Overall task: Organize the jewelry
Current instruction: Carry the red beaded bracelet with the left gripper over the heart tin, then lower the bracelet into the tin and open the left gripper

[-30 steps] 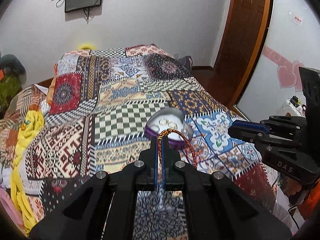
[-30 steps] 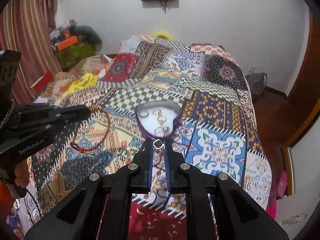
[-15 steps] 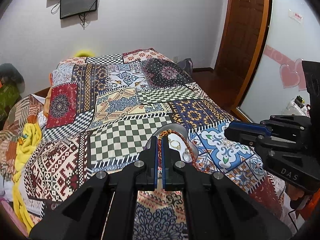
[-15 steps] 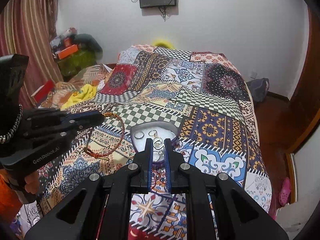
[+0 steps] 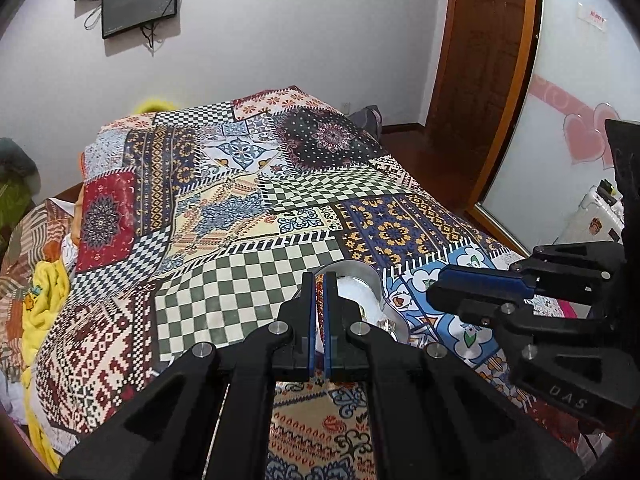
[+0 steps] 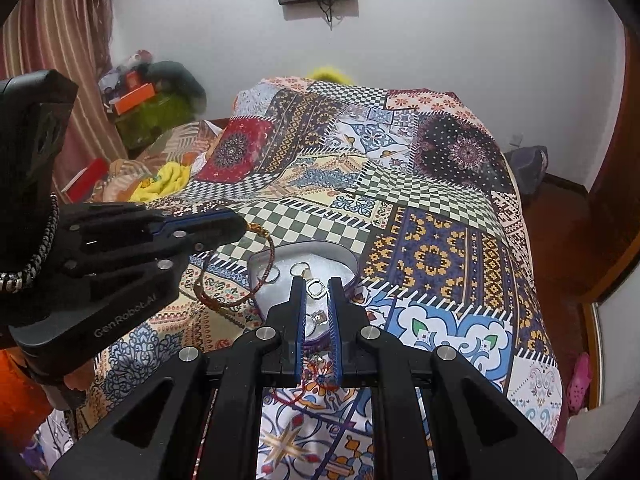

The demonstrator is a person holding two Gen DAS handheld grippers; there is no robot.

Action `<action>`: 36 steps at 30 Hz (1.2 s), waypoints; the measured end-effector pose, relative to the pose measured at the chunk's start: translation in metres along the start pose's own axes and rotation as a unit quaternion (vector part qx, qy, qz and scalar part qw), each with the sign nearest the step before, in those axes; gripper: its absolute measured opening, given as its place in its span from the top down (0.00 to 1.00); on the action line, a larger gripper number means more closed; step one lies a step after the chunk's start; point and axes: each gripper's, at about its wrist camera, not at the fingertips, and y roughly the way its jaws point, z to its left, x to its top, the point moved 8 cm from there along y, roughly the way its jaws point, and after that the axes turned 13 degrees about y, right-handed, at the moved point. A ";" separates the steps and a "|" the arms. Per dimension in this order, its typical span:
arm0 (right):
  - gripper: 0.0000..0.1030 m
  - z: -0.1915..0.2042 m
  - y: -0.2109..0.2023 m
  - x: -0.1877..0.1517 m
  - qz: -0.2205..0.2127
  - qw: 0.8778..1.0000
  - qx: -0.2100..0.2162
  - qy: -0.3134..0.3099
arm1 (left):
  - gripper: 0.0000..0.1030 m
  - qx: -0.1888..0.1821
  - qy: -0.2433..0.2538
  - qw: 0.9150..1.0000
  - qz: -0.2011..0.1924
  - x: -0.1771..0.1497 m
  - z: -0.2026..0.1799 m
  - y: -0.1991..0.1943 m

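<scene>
Patchwork bedspread carries one heart-shaped tray, the drop target. Left gripper clamped on one red-gold cord bracelet, loop hanging over tray's left rim, probably to lower it in. Right gripper jaws parted over tray, nothing held. Roughly four silver rings on the white lining

Bedspread: patchwork, green-white checks, navy-yellow geometric, red medallion at 10 o'clock. Bracelet: red-gold braid. Tray: silver rim, white lining, purple base. Gripper pads: blue on black. Door: dark brown. Towel: yellow.
</scene>
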 end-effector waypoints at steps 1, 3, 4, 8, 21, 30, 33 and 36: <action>0.91 -0.001 0.002 0.000 0.002 1.000 0.000 0.001 | 0.99 -0.003 -0.001 1.000 0.000 0.000 0.000 0.003; 0.91 -0.002 0.006 0.001 0.005 1.000 0.001 0.001 | 0.99 -0.010 -0.003 1.000 0.003 0.001 0.000 0.009; 0.91 -0.003 0.008 0.001 0.007 1.000 0.001 0.001 | 0.99 -0.013 -0.004 1.000 0.004 0.001 0.001 0.012; 0.91 -0.005 0.018 -0.001 0.022 1.000 0.005 0.000 | 0.99 -0.026 -0.011 1.000 0.012 0.000 0.002 0.023; 0.91 0.005 0.049 -0.012 0.064 0.997 0.009 -0.031 | 0.99 -0.026 -0.022 0.998 0.045 -0.017 0.013 0.044; 0.91 0.013 0.053 -0.017 0.073 0.996 0.006 -0.046 | 0.98 -0.018 -0.012 0.999 0.038 -0.015 0.014 0.031; 0.91 0.015 0.051 -0.018 0.074 0.996 0.002 -0.052 | 0.97 -0.014 -0.013 0.999 0.039 -0.016 0.016 0.027; 0.85 0.016 0.046 -0.017 0.069 0.996 -0.005 -0.057 | 0.96 -0.010 -0.015 0.999 0.038 -0.017 0.018 0.020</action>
